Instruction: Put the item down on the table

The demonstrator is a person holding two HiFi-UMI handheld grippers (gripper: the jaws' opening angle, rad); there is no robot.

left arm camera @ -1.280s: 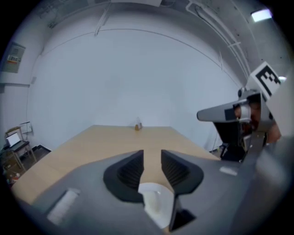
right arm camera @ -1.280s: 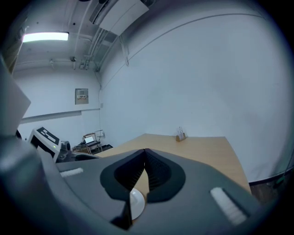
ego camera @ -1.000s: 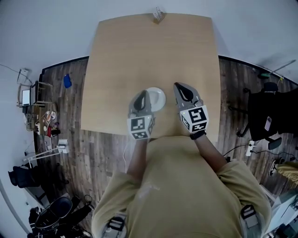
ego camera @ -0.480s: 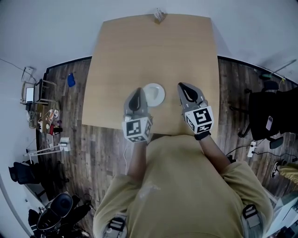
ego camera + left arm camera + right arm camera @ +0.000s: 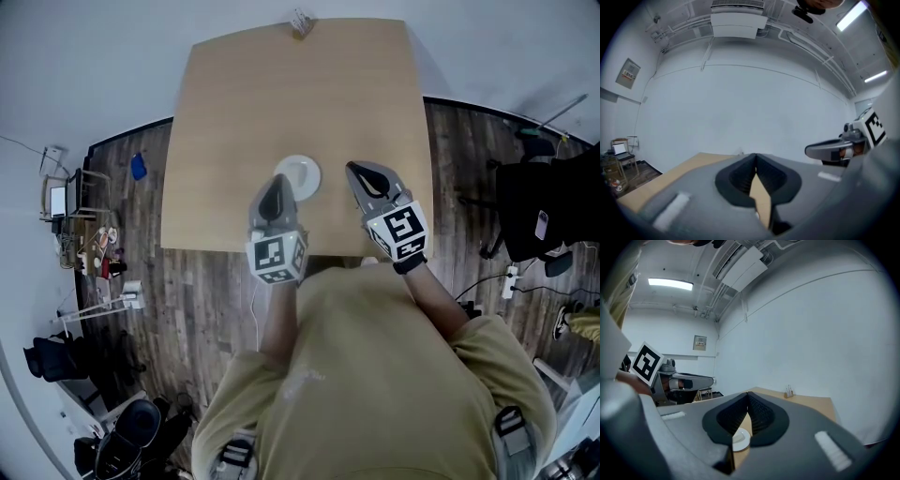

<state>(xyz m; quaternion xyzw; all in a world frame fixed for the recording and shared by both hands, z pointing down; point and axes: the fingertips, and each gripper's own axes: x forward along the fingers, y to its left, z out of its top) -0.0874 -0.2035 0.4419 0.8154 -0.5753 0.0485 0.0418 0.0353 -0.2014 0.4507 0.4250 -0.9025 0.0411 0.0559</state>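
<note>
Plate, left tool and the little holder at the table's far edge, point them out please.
plate (image 5: 306,172), head view, on its bare white face
left tool (image 5: 276,180), head view, between its closed tips
holder (image 5: 301,21), head view, on its middle

left hand-held gripper (image 5: 277,181) eased back (slightly), plate (image 5: 306,174) shows more

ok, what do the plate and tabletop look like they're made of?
Plate: plain white, smooth, raised rim, so probably glazed ceramic; melamine possible. Tabletop: light tan, matte, even tone, no clear grain, so likely laminate or veneer rather than solid wood.
</note>
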